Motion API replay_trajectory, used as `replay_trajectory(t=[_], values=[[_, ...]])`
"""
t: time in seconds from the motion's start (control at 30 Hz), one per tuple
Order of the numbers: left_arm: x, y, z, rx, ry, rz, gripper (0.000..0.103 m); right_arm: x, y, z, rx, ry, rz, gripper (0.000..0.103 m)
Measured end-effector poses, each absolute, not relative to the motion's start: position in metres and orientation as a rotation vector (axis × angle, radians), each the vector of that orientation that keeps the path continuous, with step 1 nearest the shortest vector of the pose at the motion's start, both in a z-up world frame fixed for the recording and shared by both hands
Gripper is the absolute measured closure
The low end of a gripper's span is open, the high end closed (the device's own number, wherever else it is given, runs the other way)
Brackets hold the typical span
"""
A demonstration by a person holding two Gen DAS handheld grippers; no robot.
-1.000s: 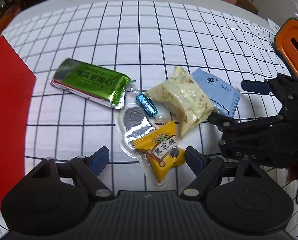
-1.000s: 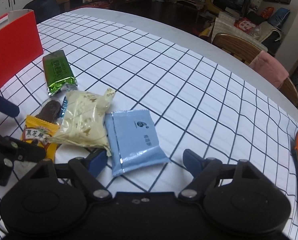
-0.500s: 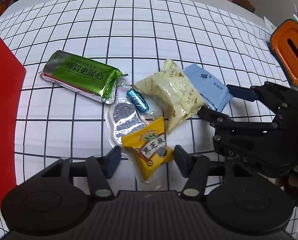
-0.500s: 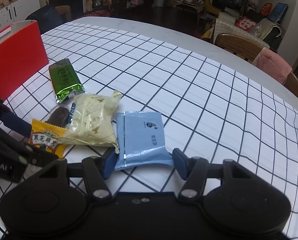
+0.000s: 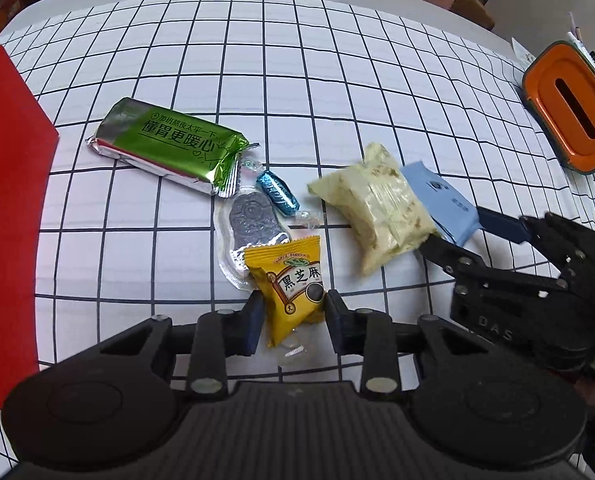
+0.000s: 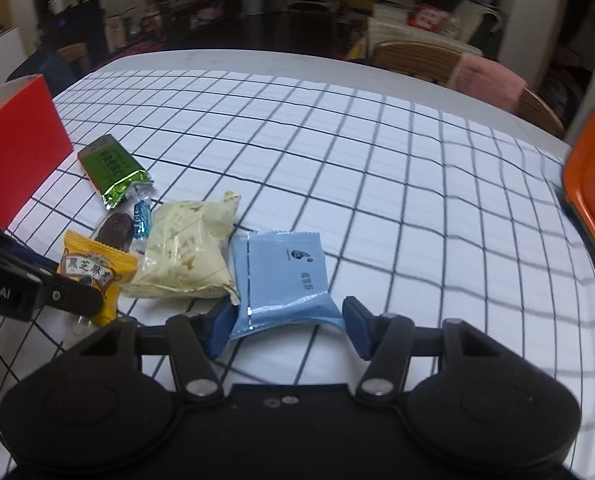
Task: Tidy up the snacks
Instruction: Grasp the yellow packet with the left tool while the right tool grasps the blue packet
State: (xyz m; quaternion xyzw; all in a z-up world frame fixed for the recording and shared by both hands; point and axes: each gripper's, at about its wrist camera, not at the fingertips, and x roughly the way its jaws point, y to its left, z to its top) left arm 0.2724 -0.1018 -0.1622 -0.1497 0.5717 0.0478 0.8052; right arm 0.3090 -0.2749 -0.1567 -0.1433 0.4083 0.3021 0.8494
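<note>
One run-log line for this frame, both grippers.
left gripper: jaws just closing on yellow snack packet | right gripper: jaws just closed around light-blue flat packet | both packets on checked tablecloth

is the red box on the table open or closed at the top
Open: the right wrist view shows the red box with its top rim exposed and a pale inner wall. What it holds is hidden.

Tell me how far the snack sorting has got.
Nothing looks sorted: all six snacks remain on the checked cloth. In hand: left gripper has closed on the yellow packet, right gripper on the blue packet. Left: green bar, cream packet, blue candy, clear-wrapped snack.
</note>
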Motion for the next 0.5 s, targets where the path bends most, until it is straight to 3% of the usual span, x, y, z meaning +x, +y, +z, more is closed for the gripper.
replay_trajectory(t=[0.5], values=[[0.238,-0.091,-0.147,-0.335,1.205,0.057,0.077,0.246,-0.303,-0.143,-0.291,0.861,0.565,0.047]])
